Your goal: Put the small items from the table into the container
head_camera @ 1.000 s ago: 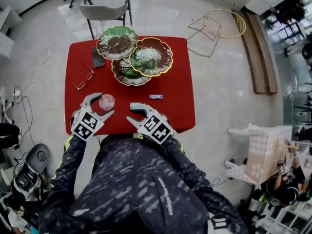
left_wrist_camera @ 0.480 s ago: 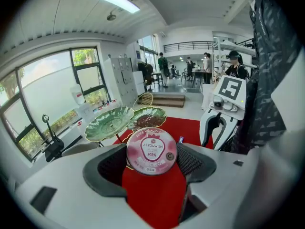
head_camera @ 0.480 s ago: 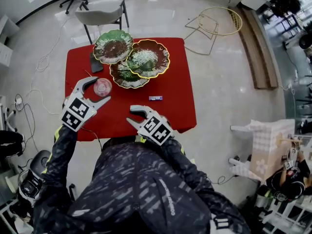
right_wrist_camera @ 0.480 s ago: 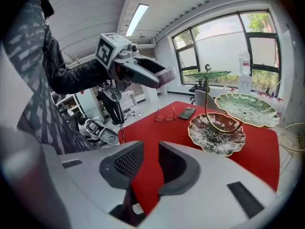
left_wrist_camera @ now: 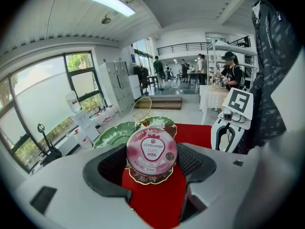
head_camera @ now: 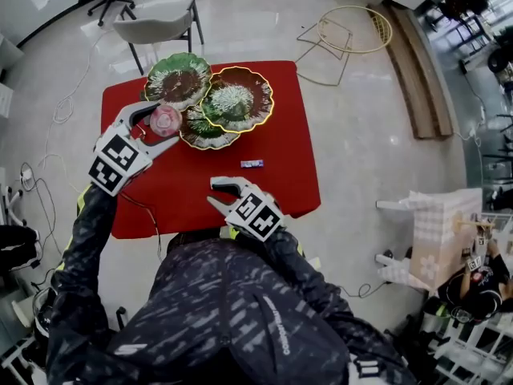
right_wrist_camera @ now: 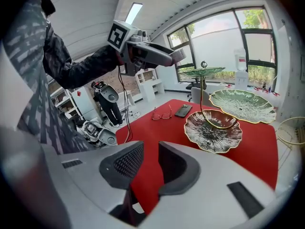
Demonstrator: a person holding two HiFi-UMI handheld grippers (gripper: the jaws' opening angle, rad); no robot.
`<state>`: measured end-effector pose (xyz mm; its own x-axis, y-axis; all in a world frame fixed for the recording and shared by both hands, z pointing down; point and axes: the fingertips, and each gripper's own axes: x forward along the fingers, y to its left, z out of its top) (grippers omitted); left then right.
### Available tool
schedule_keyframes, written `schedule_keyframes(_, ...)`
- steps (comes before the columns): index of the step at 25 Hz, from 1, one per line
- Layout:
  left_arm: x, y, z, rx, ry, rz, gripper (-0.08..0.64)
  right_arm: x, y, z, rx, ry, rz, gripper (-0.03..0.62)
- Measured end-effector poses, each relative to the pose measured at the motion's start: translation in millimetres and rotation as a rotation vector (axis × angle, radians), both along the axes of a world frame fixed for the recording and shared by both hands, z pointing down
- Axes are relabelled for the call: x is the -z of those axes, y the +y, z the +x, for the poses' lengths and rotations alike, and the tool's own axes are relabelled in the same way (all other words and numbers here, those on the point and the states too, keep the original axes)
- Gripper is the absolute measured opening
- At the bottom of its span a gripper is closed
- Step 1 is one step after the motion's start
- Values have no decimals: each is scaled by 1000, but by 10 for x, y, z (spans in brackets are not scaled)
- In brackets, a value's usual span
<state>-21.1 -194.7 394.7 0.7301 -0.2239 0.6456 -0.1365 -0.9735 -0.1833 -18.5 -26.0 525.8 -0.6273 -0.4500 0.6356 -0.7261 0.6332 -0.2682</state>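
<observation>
The cup (left_wrist_camera: 151, 151), a small tub with a pink foil lid, sits squeezed between the pads of my left tongs (head_camera: 164, 123), lid facing back at me, lifted clear of the table (head_camera: 280, 135). It hangs at the near left edge of the stand, just beside the low plate (head_camera: 210, 131) and below the green plate (head_camera: 178, 79); the gold plate (head_camera: 238, 99) is further right. I judge the step in hand to be the carry to a plate, with the release to come. To do it well I would bring the cup fully over a plate's hollow, not its wavy rim, and keep clear of the thin centre post and the plate overhead. I would lower it until its base is close to the plate, hold it level so it lands flat, then ease the jaws apart and draw straight back so a pad does not drag it off. The grip is on the round wall, so a slip or roll is the risk if I tilt. My right tongs (right_wrist_camera: 148, 162) rest low near the front edge, jaws a narrow gap apart with nothing in them. The sweet (head_camera: 252, 164) lies on the cloth not yet collected; the glasses (right_wrist_camera: 162, 113) and phone (right_wrist_camera: 183, 110) lie at the far left.
</observation>
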Motion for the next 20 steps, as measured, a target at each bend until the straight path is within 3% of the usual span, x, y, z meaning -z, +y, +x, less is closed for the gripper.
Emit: schedule_keyframes(20, -160, -805, 367, -85, -67, -14, 331, -150, -226, 124, -81, -3, -75, 101)
